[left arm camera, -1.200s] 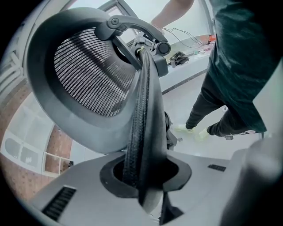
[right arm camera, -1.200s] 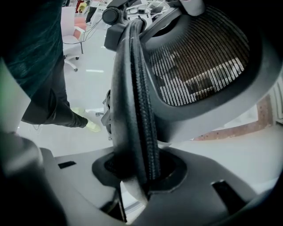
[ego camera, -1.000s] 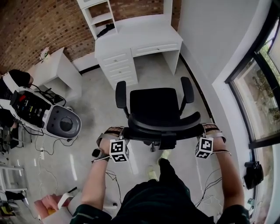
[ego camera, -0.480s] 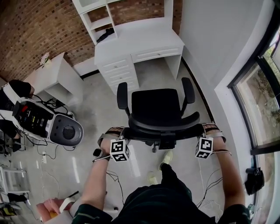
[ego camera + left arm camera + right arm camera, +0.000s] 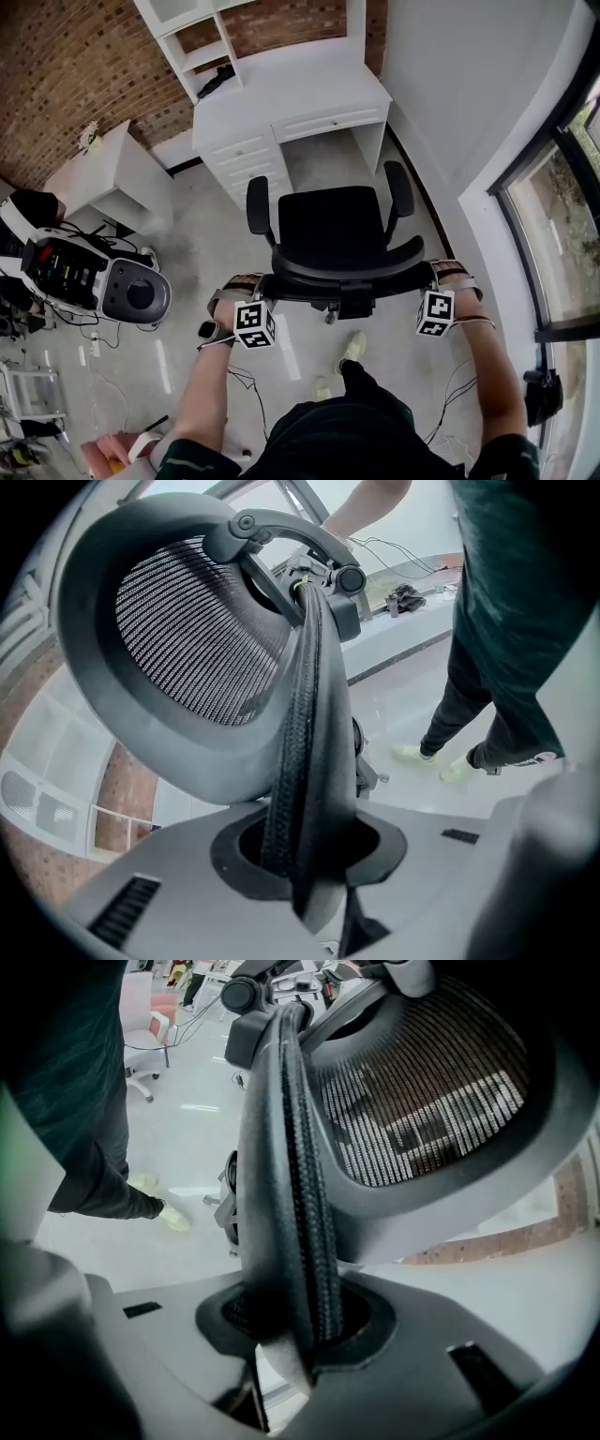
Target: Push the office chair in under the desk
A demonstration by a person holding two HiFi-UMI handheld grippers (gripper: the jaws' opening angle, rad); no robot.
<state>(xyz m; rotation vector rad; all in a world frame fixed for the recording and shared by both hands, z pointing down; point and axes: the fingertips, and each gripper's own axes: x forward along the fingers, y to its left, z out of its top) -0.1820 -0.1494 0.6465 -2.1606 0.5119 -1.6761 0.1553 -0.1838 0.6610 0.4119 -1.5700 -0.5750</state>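
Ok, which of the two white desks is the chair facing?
The larger desk with the drawers and shelves, directly ahead of the office chair. The small white table stands off to the left.

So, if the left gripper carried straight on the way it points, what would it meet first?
The office chair backrest. The left gripper is clamped on its rim, so there is no free way ahead; pushing on would probably only seat the rim deeper between the jaws.

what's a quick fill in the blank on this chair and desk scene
The left gripper and right gripper are each shut on the office chair's ___ edge.
The wall behind the white desk is ___.
The chair itself is coloured ___.
Missing: backrest; brick; black.
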